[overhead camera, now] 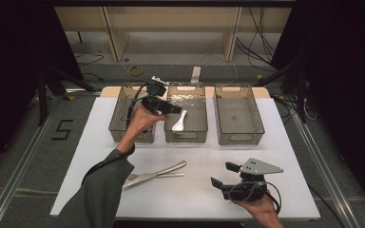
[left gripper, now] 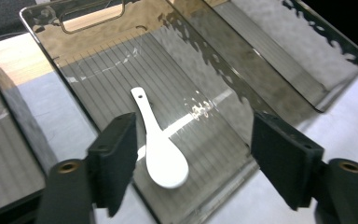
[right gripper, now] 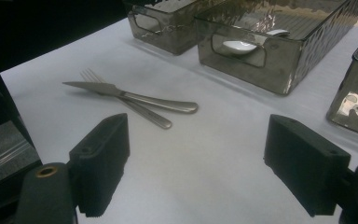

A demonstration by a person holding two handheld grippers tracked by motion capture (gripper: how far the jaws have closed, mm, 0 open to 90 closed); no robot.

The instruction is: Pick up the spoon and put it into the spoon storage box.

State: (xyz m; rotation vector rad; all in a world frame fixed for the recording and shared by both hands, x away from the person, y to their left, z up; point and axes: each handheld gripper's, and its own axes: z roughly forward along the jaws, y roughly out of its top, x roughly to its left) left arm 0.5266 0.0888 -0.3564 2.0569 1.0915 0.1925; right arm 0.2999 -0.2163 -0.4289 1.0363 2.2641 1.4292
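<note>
A white ceramic spoon [overhead camera: 179, 121] [left gripper: 161, 144] lies flat on the floor of the middle smoked-plastic bin [overhead camera: 186, 138] [left gripper: 98, 11], bowl toward the near end. My left gripper [overhead camera: 175, 109] [left gripper: 193, 163] hovers just above that bin, open, its pads clear of the spoon. A steel knife [overhead camera: 154, 174] [right gripper: 135, 97] rests across a fork [overhead camera: 170, 175] [right gripper: 142, 113] on the white mat. Right of them, near the front edge, my right gripper [overhead camera: 220, 174] [right gripper: 196, 158] is held open with nothing in it.
Three smoked bins stand in a row at the back of the white mat [overhead camera: 204, 194]: the left bin [overhead camera: 121, 124], the middle one, and the right bin [overhead camera: 240, 138]. Bare mat lies between the cutlery and the bins. A shelf frame stands beyond the table.
</note>
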